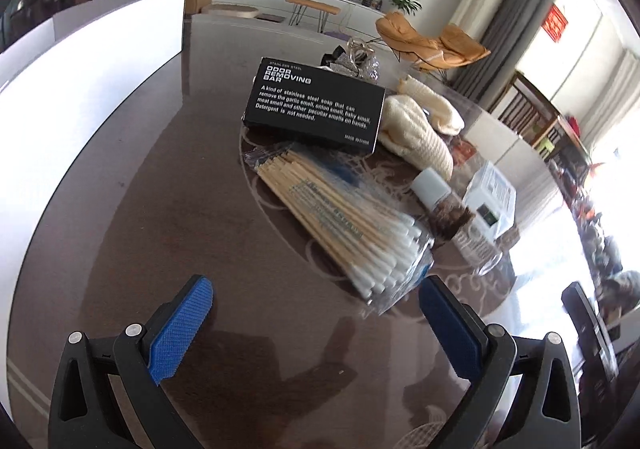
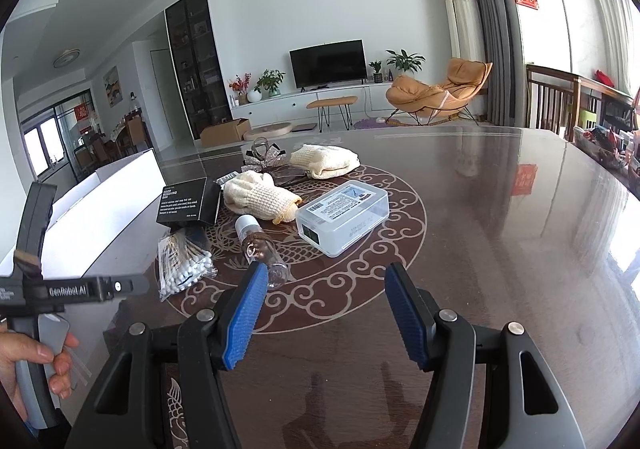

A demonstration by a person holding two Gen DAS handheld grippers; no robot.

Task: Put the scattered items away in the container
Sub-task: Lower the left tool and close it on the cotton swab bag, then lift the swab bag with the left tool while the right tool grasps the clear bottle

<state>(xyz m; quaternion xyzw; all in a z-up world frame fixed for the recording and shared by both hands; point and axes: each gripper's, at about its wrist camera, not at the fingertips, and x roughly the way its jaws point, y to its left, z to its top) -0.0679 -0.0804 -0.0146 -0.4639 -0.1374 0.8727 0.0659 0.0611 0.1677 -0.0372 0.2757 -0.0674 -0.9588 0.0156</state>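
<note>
Both grippers, left [image 1: 316, 325] and right [image 2: 324, 313], spread and empty; risks knocking the bottle [image 2: 262, 249] rolling, or snagging the swab bag [image 1: 344, 229] crookedly.

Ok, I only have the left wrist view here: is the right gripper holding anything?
Observer: No. The right gripper is open and empty above the table.
Operator: What is the blurry white thing past the bottle?
Observer: A clear plastic box with a label on its lid, lying flat beside a knitted glove.
Operator: And how is the left gripper carried?
Observer: A hand grips its handle at the picture's left edge, in front of the white container.
</note>
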